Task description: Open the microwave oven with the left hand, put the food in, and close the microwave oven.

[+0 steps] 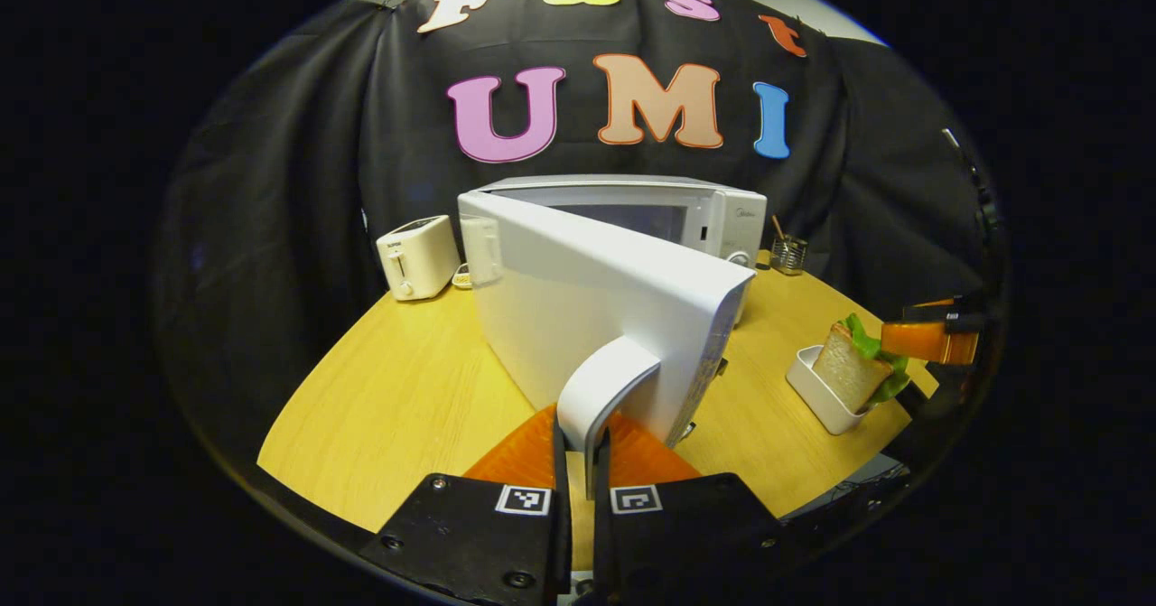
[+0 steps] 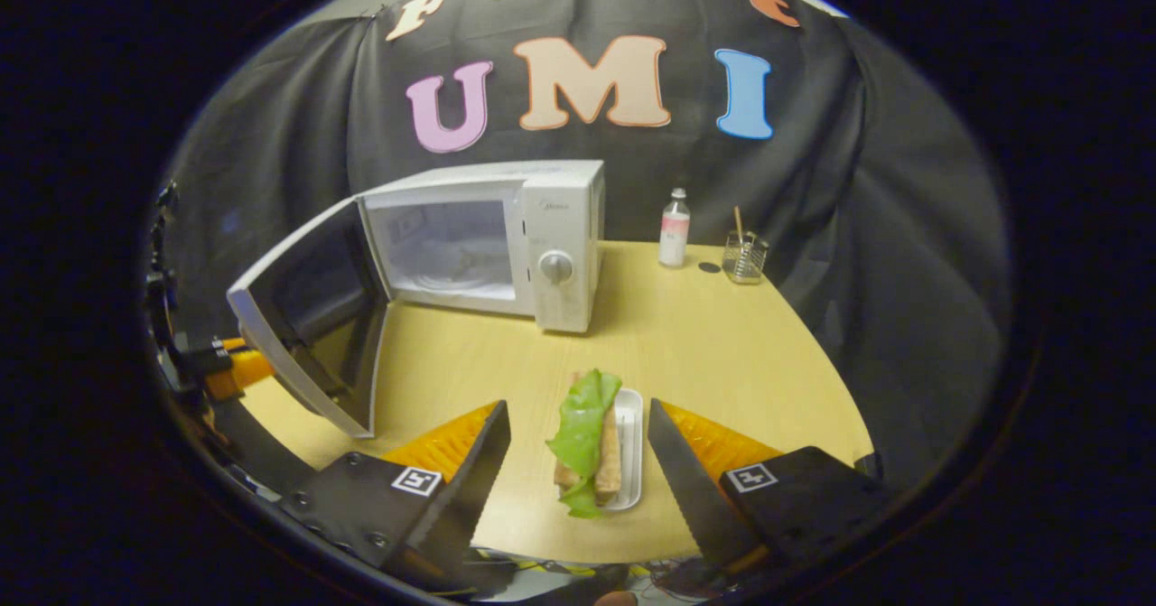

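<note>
A: So, how was the big white microwave oven point(image 2: 506, 240) left?

B: Its white door point(image 1: 596, 317) was swung wide open, and the curved white door handle point(image 1: 601, 389) was pinched between both fingers of the left gripper point(image 1: 578, 461). The handle was most likely held that way so the door would be kept from swinging back.

A: And where was the food seen?

B: A sandwich of brown bread and green lettuce point(image 2: 587, 443) was stood on its edge in a small white plastic tray point(image 2: 629, 448). The tray was set on the round yellow wooden table point(image 2: 722, 344), in front of the oven and a bit apart from it. It was probably put there so it could be reached fast.

A: Was it being held?

B: No. The right gripper point(image 2: 578, 475) was spread wide, with one finger on each side of the sandwich and nothing touched. It seemed to be lined up for a grab.

A: What else was on the table?

B: A small white toaster point(image 1: 417, 256) was seen beside the oven. A little clear bottle point(image 2: 675, 228) and a wire cup point(image 2: 745, 256) were stood at the back, out of the way.

A: What was left to do?

B: The food had not yet been lifted in, and the door had not yet been shut.
</note>
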Demonstrator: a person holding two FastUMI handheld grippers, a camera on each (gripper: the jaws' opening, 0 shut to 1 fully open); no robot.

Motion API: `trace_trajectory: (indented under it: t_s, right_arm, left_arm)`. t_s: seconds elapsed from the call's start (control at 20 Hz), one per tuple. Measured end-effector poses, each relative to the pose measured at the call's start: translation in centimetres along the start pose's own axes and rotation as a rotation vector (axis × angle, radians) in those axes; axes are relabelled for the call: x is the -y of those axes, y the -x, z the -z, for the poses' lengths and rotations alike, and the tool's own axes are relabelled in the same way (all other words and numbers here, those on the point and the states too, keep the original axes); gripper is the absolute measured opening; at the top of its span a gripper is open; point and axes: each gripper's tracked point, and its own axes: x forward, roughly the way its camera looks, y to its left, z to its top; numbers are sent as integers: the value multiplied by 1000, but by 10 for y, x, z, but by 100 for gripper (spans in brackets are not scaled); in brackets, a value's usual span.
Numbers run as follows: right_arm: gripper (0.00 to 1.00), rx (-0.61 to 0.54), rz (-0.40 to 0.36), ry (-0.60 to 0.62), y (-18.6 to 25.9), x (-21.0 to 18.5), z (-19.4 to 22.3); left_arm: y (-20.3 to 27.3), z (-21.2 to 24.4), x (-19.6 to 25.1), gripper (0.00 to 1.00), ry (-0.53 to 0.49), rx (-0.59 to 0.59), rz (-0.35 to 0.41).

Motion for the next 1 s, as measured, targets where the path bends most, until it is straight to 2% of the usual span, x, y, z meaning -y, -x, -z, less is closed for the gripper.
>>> trace_trajectory:
  t_s: [0.05, 0.1, 0.2, 0.3, 0.4, 0.45, 0.5, 0.55, 0.6, 0.75, 0.8, 0.85, 0.9, 0.95, 1.0]
  right_arm:
    - [98, -15, 7, 7, -3, -1, 8]
    - [94, -36, 16, 16, -5, -2, 19]
    - [99, -62, 37, 13, -14, 0, 36]
    - [96, -94, 59, 13, -24, 5, 53]
    - [100, -112, 70, -17, -30, 8, 61]
    - [94, -113, 75, -29, -31, 8, 63]
    - [99, -118, 84, -33, -35, 10, 65]
    - [89, -125, 88, -33, -35, 10, 67]
    - [93, -121, 98, -25, -35, 10, 65]
    - [52, -120, 121, -36, -38, 7, 70]
    - [64, -124, 122, -51, -39, 5, 71]
    - [56, -124, 129, -58, -39, 6, 71]
    - [56, -115, 136, -61, -38, 7, 70]
    - [46, -108, 141, -70, -30, 4, 68]
    - [43, -115, 141, -85, -37, 3, 70]
  left_arm:
    - [3, 0, -7, 10, -2, -1, -12]
    - [5, 2, -18, 10, 6, -4, -32]
    - [11, 5, -36, 10, 46, -12, -61]
    - [16, 8, -47, 10, 56, -16, -64]
    - [17, 9, -56, 10, 54, -16, -57]
    - [18, 9, -59, 10, 53, -19, -49]
    - [19, 10, -63, 10, 51, -19, -43]
    - [19, 11, -67, 10, 52, -19, -39]
    - [19, 11, -70, 10, 51, -18, -32]
    - [21, 13, -79, 10, 52, -18, -17]
    - [22, 13, -81, 10, 48, -19, -10]
    - [22, 13, -83, 10, 42, -20, -3]
    - [23, 13, -85, 10, 38, -19, 3]
    - [24, 13, -87, 10, 35, -21, 8]
    - [23, 14, -89, 10, 34, -22, 14]
